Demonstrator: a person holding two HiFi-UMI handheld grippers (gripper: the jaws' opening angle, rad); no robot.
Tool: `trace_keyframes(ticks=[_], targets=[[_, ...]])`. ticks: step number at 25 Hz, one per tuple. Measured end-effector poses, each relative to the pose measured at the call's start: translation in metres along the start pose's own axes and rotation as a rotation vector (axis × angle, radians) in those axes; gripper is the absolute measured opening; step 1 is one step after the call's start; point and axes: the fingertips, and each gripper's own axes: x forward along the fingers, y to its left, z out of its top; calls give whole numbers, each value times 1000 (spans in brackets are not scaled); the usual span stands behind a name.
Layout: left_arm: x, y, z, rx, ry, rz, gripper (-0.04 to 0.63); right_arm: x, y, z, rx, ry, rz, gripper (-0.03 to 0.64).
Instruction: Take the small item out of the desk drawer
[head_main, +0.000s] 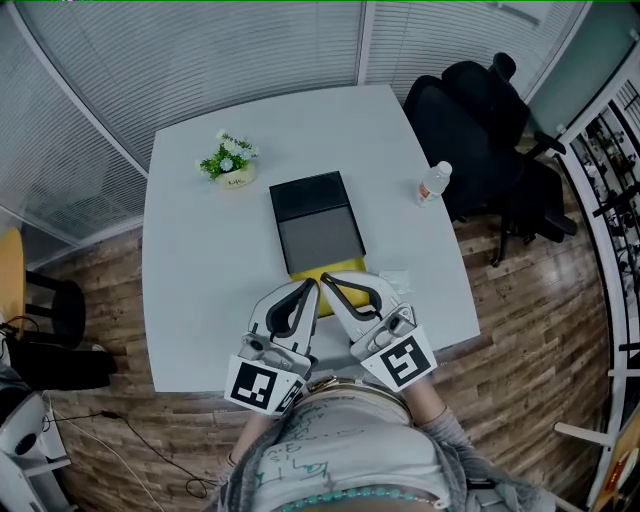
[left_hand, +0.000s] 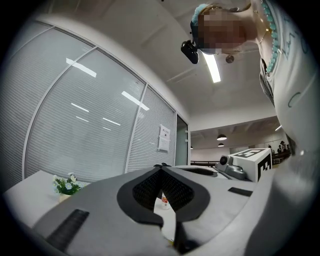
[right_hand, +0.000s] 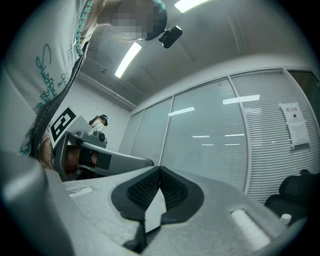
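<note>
A dark desk box (head_main: 309, 196) lies mid-table, and its grey drawer (head_main: 320, 240) stands out toward me. A yellow piece (head_main: 303, 272) shows at the drawer's near end, partly hidden by the jaws. My left gripper (head_main: 313, 284) and right gripper (head_main: 326, 278) hover side by side over that near end, tips almost touching each other. Both are shut with nothing between the pads. In the left gripper view the left gripper (left_hand: 161, 166) has its jaws meeting at the tips. The right gripper (right_hand: 160, 169) looks the same in its own view. I cannot see a small item inside the drawer.
The white table (head_main: 200, 290) carries a potted plant (head_main: 229, 160) at the back left and a water bottle (head_main: 433, 183) at the right. A small white packet (head_main: 394, 282) lies beside the right gripper. A black office chair (head_main: 480, 120) stands off the far right corner.
</note>
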Motion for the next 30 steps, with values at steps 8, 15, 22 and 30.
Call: trace_keyframes(ticks=[8, 15, 22, 30], targets=[[-6, 5, -3, 3, 17, 24, -3, -2, 3, -2, 1, 17, 12, 3], [-5, 7, -7, -1, 35, 36, -3, -2, 3, -3, 2, 18, 17, 2], [-4, 7, -12, -10, 53, 43, -3, -4, 3, -4, 4, 30, 24, 2], [-4, 3, -16, -12, 65, 33, -3, -5, 4, -4, 8, 35, 31, 2]])
